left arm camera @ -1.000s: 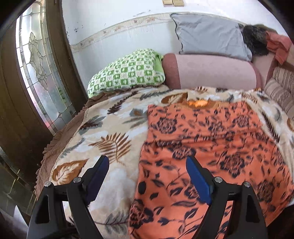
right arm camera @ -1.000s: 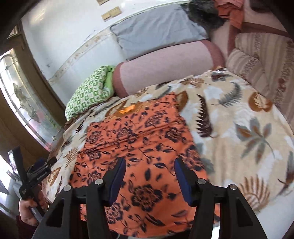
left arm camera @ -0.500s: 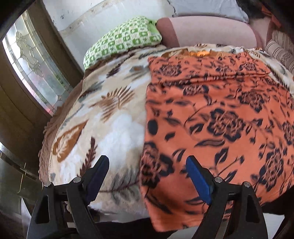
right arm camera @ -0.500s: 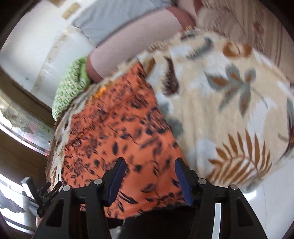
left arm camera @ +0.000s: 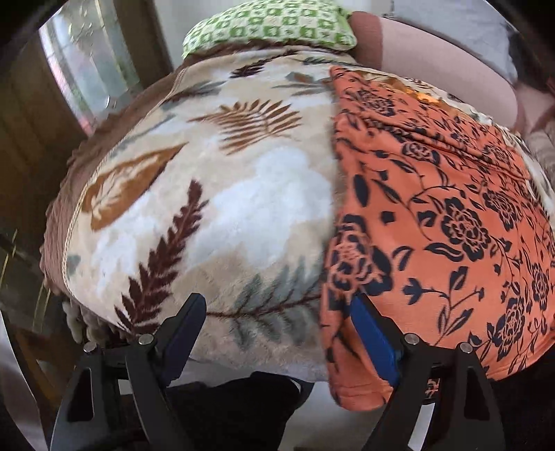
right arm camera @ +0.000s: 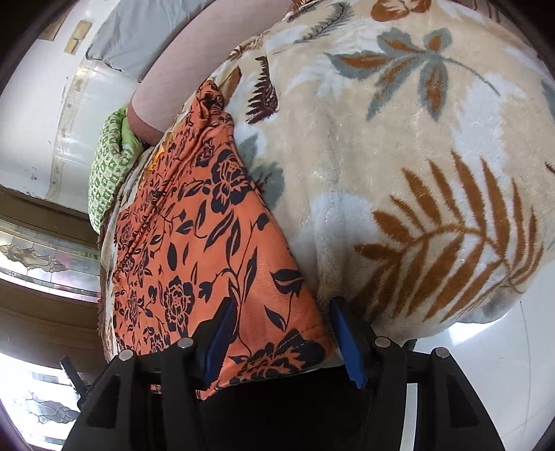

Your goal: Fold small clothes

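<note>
The orange garment [left arm camera: 451, 215], printed with dark flowers, lies spread flat on the leaf-patterned blanket [left arm camera: 215, 194] that covers the bed, with its near hem hanging a little over the blanket's front edge. The left tongs [left arm camera: 277, 333] stand wide open at that front edge: the left finger is in front of bare blanket, and the right finger sits at the garment's near left corner, with the fabric draped just beside it. Whether the finger touches the cloth cannot be told. The right tongs [right arm camera: 281, 336] are open too, straddling the garment's near right corner, so that the hem lies between the blue pads [right arm camera: 347, 343] without being pinched. To the right of the garment the blanket is bare, showing brown fern and grey leaf prints. Beyond the garment's far edge, at the head of the bed, a green checked pillow [left arm camera: 267, 27] rests on the blanket next to a pink bolster [left arm camera: 433, 52], with a grey pillow [right arm camera: 145, 31] leaning on the wall behind the bolster. Left of the blanket is a wooden door with patterned glass [left arm camera: 86, 66].
</note>
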`<state>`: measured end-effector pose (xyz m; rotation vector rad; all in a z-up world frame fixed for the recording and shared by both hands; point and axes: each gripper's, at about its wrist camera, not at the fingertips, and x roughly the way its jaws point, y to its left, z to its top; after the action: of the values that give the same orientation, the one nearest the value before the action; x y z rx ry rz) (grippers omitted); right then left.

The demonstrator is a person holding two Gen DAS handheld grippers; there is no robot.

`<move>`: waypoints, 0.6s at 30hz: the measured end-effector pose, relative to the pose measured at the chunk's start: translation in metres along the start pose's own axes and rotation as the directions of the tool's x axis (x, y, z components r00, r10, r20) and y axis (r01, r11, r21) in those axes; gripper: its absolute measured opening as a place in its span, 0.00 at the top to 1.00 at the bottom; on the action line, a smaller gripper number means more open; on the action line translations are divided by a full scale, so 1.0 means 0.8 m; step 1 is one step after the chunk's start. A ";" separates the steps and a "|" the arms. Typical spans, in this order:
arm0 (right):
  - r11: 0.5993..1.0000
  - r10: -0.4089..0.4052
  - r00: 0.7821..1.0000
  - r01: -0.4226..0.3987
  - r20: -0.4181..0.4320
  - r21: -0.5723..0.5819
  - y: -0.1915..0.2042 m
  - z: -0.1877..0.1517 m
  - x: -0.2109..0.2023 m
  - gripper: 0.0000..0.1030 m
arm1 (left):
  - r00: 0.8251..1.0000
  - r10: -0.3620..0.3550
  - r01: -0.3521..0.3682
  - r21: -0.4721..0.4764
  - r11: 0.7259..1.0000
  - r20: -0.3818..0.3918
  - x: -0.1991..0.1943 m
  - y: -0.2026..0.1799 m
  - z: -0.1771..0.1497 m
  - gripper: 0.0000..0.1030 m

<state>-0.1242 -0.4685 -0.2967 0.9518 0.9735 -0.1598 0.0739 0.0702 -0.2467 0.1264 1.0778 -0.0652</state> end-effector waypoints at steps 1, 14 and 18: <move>1.000 0.005 1.000 -0.005 0.004 -0.005 0.001 -0.001 0.000 0.43 | 1.000 -0.007 0.007 -0.004 1.000 -0.010 0.002 0.002 -0.002 0.25; 0.999 -0.028 0.999 0.026 -0.042 -0.044 0.019 0.006 0.014 0.51 | 0.979 -0.176 0.178 0.010 0.984 -0.101 0.022 -0.017 -0.024 0.45; 0.998 -0.004 0.999 0.001 -0.053 -0.061 0.026 0.003 0.017 0.43 | 0.965 -0.240 0.247 0.062 0.967 -0.110 0.017 -0.038 -0.030 0.53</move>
<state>-0.1042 -0.4543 -0.2936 0.9031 1.0229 -0.1066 0.0562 0.0431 -0.2723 0.0644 1.1896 -0.3244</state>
